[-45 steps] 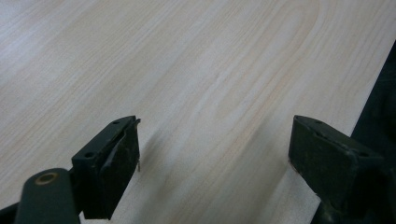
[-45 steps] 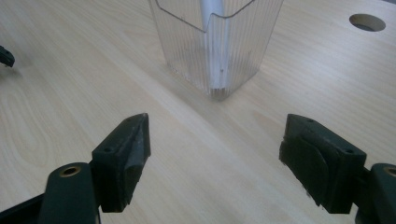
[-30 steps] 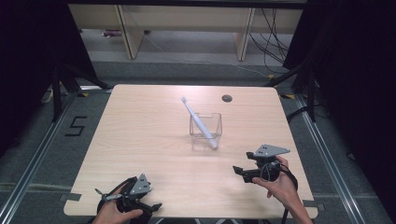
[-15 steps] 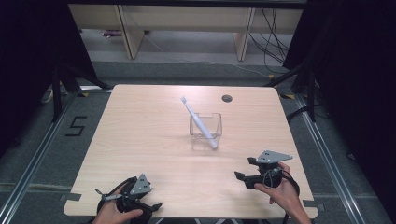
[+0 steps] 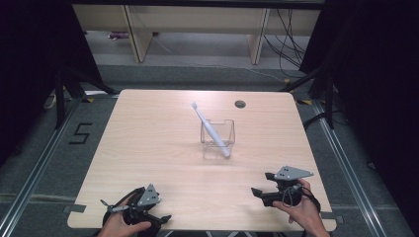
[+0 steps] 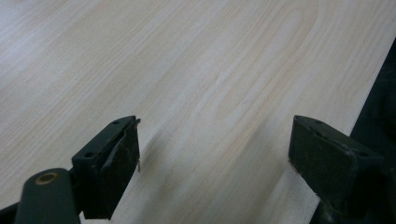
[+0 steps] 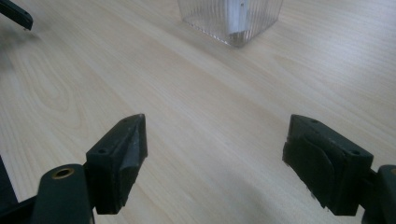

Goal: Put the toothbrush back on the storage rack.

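Wood table [image 5: 148,148] w/ round hole [image 5: 240,104] near far edge. Floor mark "5" [image 5: 79,133] at left — shelving [image 5: 197,29] behind, cables [image 5: 289,34] at right — dark curtains [image 5: 29,59] flank both sides.

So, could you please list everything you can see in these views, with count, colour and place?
table: one, light wood, centre.
clear cup: one, transparent, ribbed, square, mid-table.
toothbrush: one, white, leaning in the cup, head up to the far left.
hole: one, dark, far edge of the table.
shelving: pale wood, beyond the table.
left gripper: black, open, near left corner.
right gripper: black, open, near right, facing the cup.
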Available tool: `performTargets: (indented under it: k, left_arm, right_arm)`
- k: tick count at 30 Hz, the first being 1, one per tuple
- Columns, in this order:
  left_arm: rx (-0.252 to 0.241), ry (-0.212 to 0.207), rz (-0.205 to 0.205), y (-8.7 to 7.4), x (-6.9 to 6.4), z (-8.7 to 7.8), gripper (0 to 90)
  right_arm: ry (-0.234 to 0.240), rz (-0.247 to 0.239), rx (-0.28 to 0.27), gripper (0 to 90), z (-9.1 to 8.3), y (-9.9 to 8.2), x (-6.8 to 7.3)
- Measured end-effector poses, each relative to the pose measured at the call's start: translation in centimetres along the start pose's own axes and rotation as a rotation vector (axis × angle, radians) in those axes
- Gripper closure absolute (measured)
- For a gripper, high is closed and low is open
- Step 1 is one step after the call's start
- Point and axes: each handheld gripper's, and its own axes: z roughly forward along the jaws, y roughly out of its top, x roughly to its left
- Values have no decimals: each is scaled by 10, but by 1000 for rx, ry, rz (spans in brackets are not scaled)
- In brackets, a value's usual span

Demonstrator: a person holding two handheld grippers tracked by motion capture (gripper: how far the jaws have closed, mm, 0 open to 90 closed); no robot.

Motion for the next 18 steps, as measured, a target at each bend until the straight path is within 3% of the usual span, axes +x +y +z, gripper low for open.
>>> performTargets:
  k: [1, 2, 3, 9, 10, 18]
  left_arm:
    - [-4, -3, 0, 0, 0, 0, 158]
    - [0, -8, 4, 0, 0, 0, 158]
    - [5, -8, 1, 0, 0, 0, 158]
    - [5, -7, 3, 0, 0, 0, 158]
    - [4, -8, 5, 0, 0, -1, 158]
    - [-7, -3, 3, 0, -1, -1, 158]
  right_arm:
    - [-8, 0, -2, 215, -1, -2, 0]
    - [2, 31, 3, 214, -1, -3, 3]
    - [-7, 2, 8, 214, -2, -4, 1]
    - [28, 11, 24, 209, -3, -10, 1]
    - [-30, -12, 21, 206, -5, -12, 2]
    - [-53, -36, 62, 198, -8, -21, 3]
